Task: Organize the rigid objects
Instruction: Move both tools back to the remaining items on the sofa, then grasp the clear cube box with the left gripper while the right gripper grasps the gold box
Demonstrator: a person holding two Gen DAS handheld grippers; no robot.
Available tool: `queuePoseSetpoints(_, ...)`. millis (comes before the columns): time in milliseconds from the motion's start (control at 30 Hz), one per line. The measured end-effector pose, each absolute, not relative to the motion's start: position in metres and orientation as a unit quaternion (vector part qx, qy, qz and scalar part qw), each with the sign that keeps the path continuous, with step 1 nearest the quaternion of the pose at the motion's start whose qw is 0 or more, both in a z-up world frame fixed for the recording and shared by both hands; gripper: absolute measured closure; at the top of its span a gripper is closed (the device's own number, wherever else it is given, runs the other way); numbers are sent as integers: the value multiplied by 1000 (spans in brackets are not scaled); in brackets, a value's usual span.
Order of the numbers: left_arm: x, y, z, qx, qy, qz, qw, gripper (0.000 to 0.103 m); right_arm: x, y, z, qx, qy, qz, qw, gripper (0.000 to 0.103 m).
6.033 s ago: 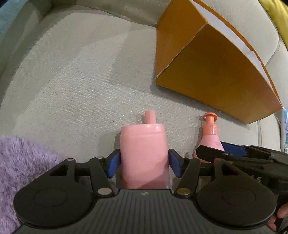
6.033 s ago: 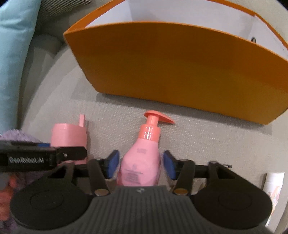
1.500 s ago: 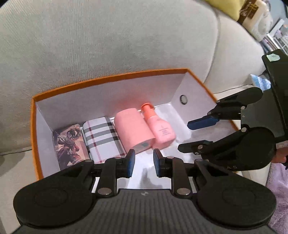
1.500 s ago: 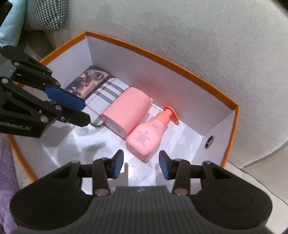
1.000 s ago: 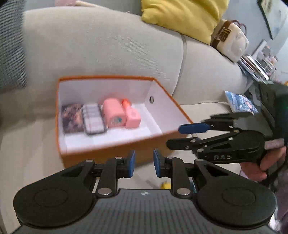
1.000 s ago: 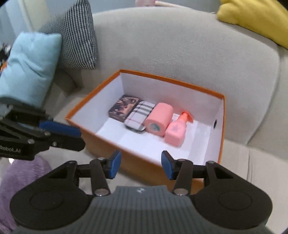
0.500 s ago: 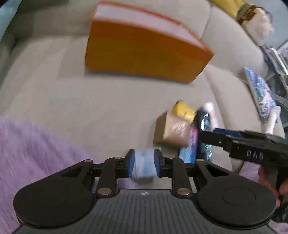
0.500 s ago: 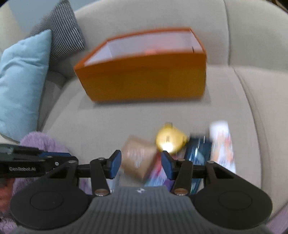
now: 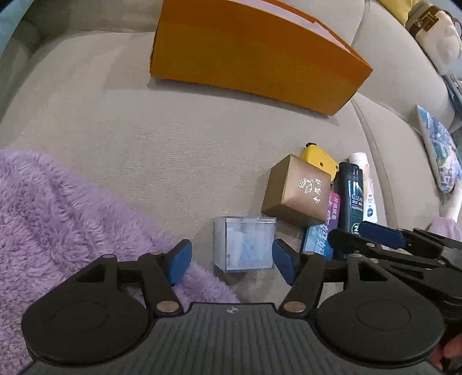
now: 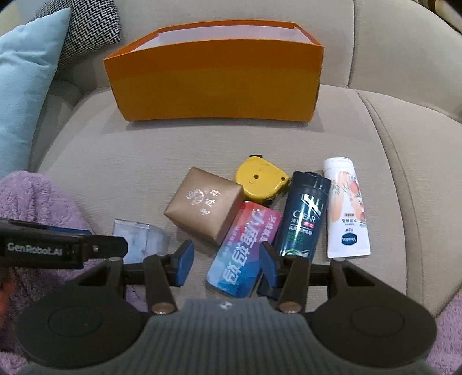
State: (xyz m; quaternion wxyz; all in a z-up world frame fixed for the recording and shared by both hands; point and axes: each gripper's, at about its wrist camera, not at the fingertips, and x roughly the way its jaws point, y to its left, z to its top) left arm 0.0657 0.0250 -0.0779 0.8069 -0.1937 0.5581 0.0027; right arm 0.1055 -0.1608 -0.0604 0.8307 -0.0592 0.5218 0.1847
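My left gripper (image 9: 232, 259) is open, its blue pads on either side of a clear plastic box (image 9: 244, 243) with pale blue contents on the sofa seat. My right gripper (image 10: 225, 261) is open around the near end of a flat red-and-blue box (image 10: 245, 248). Beside it lie a gold-brown box (image 10: 205, 204), a yellow tape measure (image 10: 261, 180), a dark Clear shampoo bottle (image 10: 303, 216) and a white lotion bottle (image 10: 346, 207). The orange box (image 10: 213, 83) stands at the back of the seat; its contents are hidden.
A purple fluffy blanket (image 9: 57, 207) covers the seat's near left. A light blue pillow (image 10: 23, 78) and a checked pillow (image 10: 83, 26) lean at the left. A patterned blue cushion (image 9: 439, 153) lies at the far right.
Both grippers have left the orange box, where the pink bottles now lie, and dropped low over the seat. The left gripper has opened around the clear box; the right now straddles the red-and-blue box.
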Motion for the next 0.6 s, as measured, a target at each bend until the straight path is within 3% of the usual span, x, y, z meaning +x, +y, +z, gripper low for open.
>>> queuePoseSetpoints(433, 73, 14, -95, -178, 565, -11, 806, 23, 111, -175, -67, -30, 534, 166, 828, 52)
queuePoseSetpoints(600, 78, 8, -102, -158, 575, -8, 803, 30, 115, -179, -73, -15, 544, 166, 823, 52)
